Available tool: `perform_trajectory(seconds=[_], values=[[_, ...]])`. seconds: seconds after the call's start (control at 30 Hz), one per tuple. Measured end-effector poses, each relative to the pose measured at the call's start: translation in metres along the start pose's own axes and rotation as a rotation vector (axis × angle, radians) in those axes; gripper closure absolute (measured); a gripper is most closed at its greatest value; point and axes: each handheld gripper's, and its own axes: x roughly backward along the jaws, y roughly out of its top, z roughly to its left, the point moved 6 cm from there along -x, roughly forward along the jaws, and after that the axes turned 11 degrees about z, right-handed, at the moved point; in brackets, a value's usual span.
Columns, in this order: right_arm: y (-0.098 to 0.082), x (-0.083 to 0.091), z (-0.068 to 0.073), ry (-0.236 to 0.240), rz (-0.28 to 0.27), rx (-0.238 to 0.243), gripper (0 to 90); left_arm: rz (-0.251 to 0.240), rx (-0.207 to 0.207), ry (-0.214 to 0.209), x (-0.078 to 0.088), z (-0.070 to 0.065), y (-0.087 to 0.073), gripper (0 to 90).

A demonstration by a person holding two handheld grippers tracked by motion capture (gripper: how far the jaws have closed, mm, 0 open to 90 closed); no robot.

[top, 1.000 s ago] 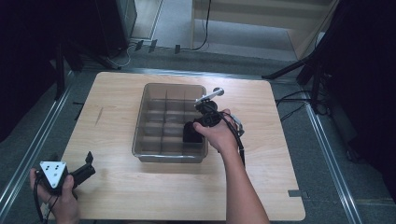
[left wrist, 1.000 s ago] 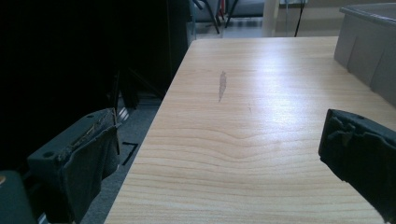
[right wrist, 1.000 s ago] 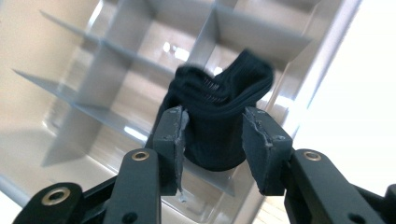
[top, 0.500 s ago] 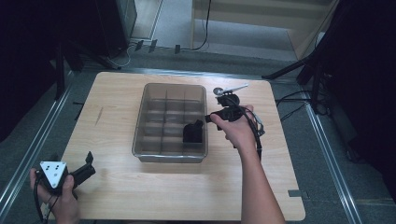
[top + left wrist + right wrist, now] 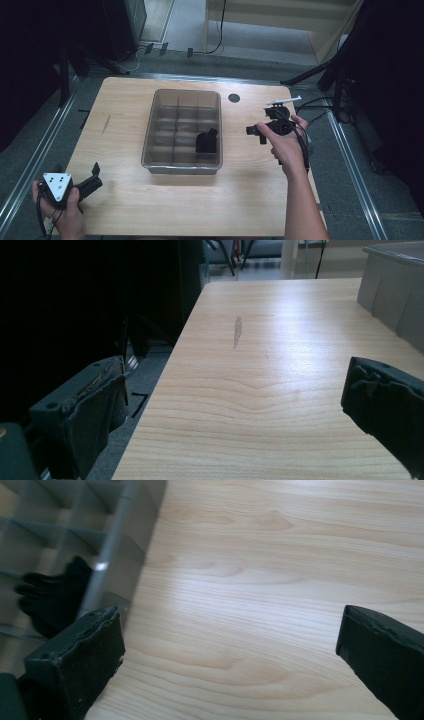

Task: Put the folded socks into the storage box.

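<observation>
One crumpled black cloth (image 5: 207, 141) lies in the divided bin (image 5: 150, 135); both grippers' fingers gape empty.

Right gripper (image 5: 256, 131) held in right hand (image 5: 285, 142), forearm reaching up from bottom edge, jaws pointing left. Jaws just been opening, now spread wide, nothing between. Left gripper (image 5: 95, 175) in left hand (image 5: 62, 207) at lower left corner, grey plate on top, jaws apart, pointing right, empty.

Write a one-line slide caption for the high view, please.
Black object lies in the divided grey bin; the open right gripper hovers beside it, empty.
</observation>
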Motion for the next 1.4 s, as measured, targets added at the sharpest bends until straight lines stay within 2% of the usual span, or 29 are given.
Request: perform_trajectory(seconds=[0.07, 0.13, 0.17, 0.23, 0.37, 0.43, 0.47, 0.53, 0.57, 0.7, 0.73, 0.77, 0.8, 0.87, 1.1, 1.2, 1.3, 1.33, 1.4], values=[[-0.005, 0.0, -0.009, -0.018, 0.006, -0.006, 0.0, 0.0, 0.0, 0.0, 0.0, 0.0, 0.0, 0.0], [-0.007, 0.0, -0.011, -0.022, 0.008, -0.011, 0.0, 0.0, 0.0, 0.0, 0.0, 0.0, 0.0, 0.0], [-0.013, -0.001, -0.02, -0.023, 0.006, -0.022, 0.0, 0.0, -0.001, 0.001, 0.0, 0.0, 0.0, 0.0], [-0.015, -0.002, -0.023, -0.026, 0.008, -0.027, 0.0, -0.001, -0.002, 0.001, 0.0, 0.0, 0.0, 0.0], [-0.029, -0.004, -0.043, -0.039, -0.005, -0.044, 0.0, -0.001, -0.008, 0.001, 0.0, -0.001, 0.0, 0.0], [-0.031, -0.005, -0.046, -0.039, -0.008, -0.045, 0.0, -0.001, -0.007, 0.0, 0.0, -0.001, 0.0, 0.0], [-0.037, -0.006, -0.054, -0.049, -0.019, -0.053, 0.0, -0.002, -0.008, 0.0, 0.0, -0.001, 0.0, 0.0], [-0.039, -0.006, -0.058, -0.054, -0.026, -0.055, 0.0, -0.003, -0.009, -0.001, 0.0, -0.001, 0.0, 0.0], [-0.046, -0.007, -0.067, -0.065, -0.043, -0.06, 0.0, -0.002, -0.009, -0.001, 0.0, -0.001, 0.0, 0.0], [-0.055, -0.009, -0.077, -0.072, -0.065, -0.067, 0.0, -0.003, -0.008, -0.001, 0.0, -0.001, 0.0, 0.0], [-0.062, -0.011, -0.084, -0.08, -0.082, -0.073, 0.0, -0.003, -0.009, -0.001, 0.0, -0.001, 0.0, 0.0], [-0.062, -0.011, -0.084, -0.08, -0.082, -0.073, 0.0, -0.004, -0.01, 0.0, 0.0, -0.001, 0.0, 0.0], [-0.07, -0.013, -0.093, -0.081, -0.101, -0.08, 0.0, -0.005, -0.013, 0.001, 0.0, -0.001, 0.0, 0.0], [-0.073, -0.014, -0.095, -0.08, -0.106, -0.086, 0.0, -0.005, -0.015, 0.001, 0.0, -0.001, 0.0, 0.0], [-0.103, -0.022, -0.122, -0.092, -0.175, -0.114, 0.0, -0.004, -0.02, 0.004, 0.001, -0.002, 0.0, 0.0], [-0.112, -0.025, -0.126, -0.088, -0.183, -0.12, 0.0, -0.005, -0.016, 0.001, 0.001, -0.002, 0.0, 0.0], [-0.126, -0.028, -0.128, -0.077, -0.217, -0.129, 0.0, -0.008, -0.017, 0.0, 0.001, -0.002, 0.0, 0.0], [-0.135, -0.03, -0.127, -0.062, -0.25, -0.118, 0.0, -0.008, -0.019, 0.001, 0.001, -0.002, 0.0, 0.0], [-0.139, -0.031, -0.127, -0.064, -0.255, -0.114, 0.0, -0.008, -0.021, 0.002, 0.001, -0.002, 0.0, 0.0]])
